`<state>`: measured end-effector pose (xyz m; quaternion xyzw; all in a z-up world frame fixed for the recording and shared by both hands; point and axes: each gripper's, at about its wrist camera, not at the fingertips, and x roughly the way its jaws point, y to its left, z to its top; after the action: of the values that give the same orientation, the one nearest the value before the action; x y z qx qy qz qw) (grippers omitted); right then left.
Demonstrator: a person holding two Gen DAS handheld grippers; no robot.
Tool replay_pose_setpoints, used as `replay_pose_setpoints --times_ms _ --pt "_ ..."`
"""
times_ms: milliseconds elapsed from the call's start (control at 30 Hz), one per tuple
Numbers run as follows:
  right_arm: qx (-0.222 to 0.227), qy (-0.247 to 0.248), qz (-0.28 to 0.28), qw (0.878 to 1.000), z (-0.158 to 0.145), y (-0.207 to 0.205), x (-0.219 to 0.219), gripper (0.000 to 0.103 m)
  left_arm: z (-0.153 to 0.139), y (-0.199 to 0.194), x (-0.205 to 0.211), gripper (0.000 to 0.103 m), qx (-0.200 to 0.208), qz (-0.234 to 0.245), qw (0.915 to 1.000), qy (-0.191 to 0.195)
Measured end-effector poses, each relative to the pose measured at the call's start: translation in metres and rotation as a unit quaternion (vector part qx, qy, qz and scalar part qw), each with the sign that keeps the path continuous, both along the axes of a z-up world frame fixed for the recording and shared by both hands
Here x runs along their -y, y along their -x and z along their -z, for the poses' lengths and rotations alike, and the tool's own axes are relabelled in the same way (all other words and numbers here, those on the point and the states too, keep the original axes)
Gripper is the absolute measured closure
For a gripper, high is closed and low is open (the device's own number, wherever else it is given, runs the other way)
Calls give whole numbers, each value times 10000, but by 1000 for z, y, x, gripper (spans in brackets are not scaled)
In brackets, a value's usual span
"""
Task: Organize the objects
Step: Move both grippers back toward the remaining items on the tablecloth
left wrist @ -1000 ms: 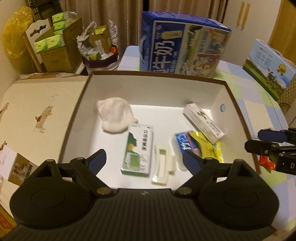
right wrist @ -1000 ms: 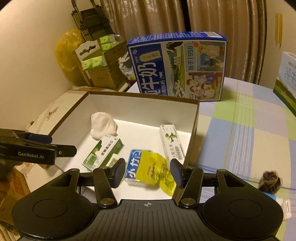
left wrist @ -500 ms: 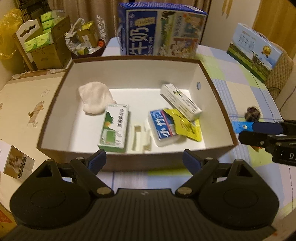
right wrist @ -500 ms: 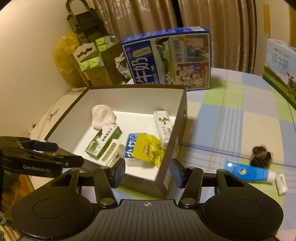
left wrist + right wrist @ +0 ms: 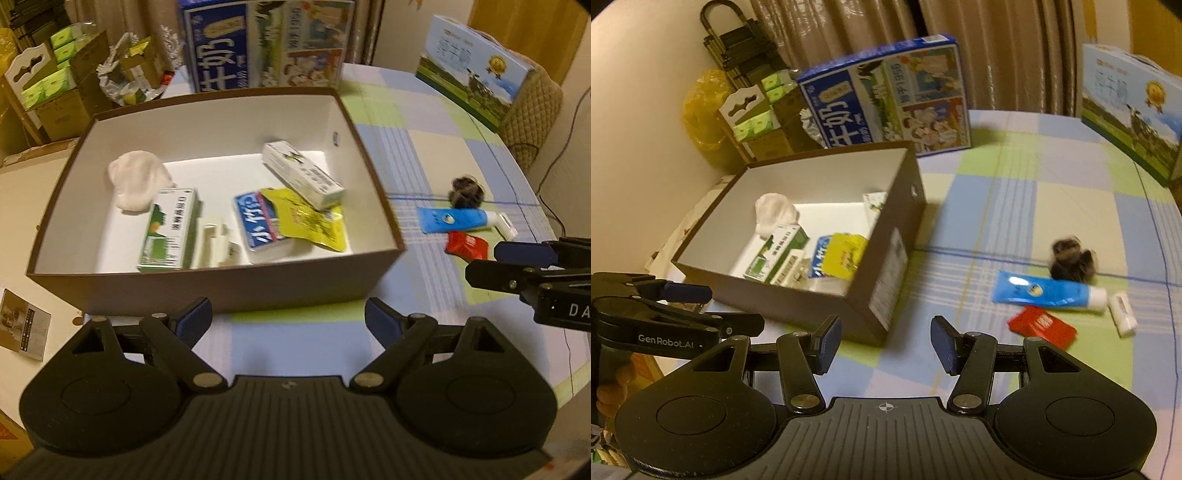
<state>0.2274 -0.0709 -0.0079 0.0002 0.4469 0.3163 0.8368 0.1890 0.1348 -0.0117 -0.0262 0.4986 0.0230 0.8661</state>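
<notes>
Box (image 5: 207, 284), brown, white inside, is sitting on the checked bench (image 5: 1015, 192) just ahead of the left claw (image 5: 286, 319), holding cartons and packets. Blue tube (image 5: 1047, 291), red packet (image 5: 1041, 326) and dark scrunchie (image 5: 1071, 258) are lying ahead-right of the right claw (image 5: 884, 341). Both claws are gaping, gripping nothing.

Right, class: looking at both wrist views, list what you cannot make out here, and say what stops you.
- Small white item in the brown box: left wrist view, motion blur; type unclear.
- Dark fuzzy object on the table: right wrist view, smeared.
- Print on the red packet: too small.
- Right tool: left wrist view, cut off by the frame edge.
</notes>
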Motion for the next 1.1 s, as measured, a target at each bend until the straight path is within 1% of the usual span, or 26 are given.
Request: replay_pose_setpoints --times_ms 667,867,1100 --pt "-416 236 728 9962 16 -1 117 52 18 -22 112 15 -273 841 9961 74" --pt "-459 348 947 9938 19 -7 149 52 24 -32 141 15 -338 993 9945 71" --pt "-486 454 1134 9913 24 -18 177 52 31 -46 168 15 -419 1084 9932 84"
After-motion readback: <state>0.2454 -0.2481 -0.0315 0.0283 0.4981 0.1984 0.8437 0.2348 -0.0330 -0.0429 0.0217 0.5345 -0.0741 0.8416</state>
